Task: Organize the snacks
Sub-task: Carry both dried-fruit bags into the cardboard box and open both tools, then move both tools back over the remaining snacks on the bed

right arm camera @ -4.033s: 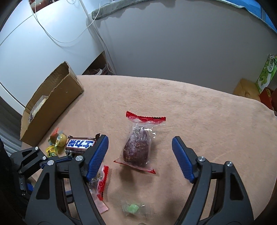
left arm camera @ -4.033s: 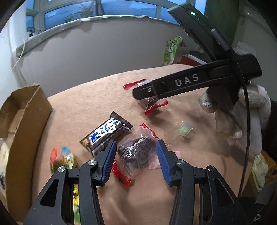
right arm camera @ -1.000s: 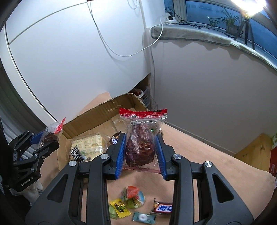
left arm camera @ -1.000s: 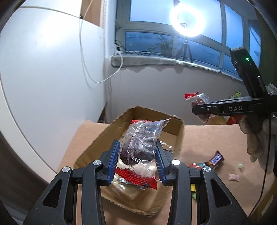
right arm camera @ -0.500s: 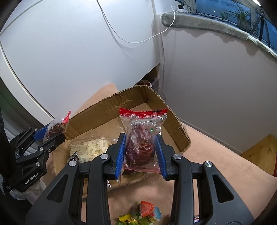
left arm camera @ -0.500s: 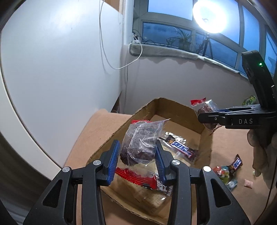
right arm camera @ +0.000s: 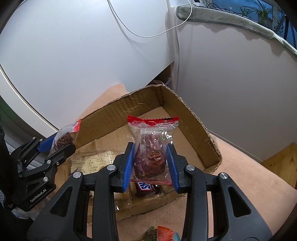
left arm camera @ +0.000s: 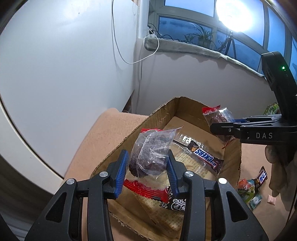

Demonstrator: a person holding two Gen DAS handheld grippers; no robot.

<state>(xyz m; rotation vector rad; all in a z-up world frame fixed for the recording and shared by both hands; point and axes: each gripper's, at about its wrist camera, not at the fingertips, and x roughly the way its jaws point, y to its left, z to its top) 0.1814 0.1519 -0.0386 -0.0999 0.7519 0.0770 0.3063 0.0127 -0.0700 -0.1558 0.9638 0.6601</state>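
Two grippers hover over the cardboard box (right arm camera: 193, 118) for drop-off: the left gripper (left arm camera: 147, 169) clamps a clear snack pouch (left arm camera: 151, 151), while the right gripper (right arm camera: 150, 166), jaws just opening, still flanks its red-topped pouch (right arm camera: 151, 148) at 12 o'clock.

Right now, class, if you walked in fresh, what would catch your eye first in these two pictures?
Two clear snack packets with red edges, each between blue gripper pads above an open cardboard box: one in the left gripper, one in the right gripper, whose jaws have just been opening. In the box lies a chocolate bar; a bright round lamp glares at the window.
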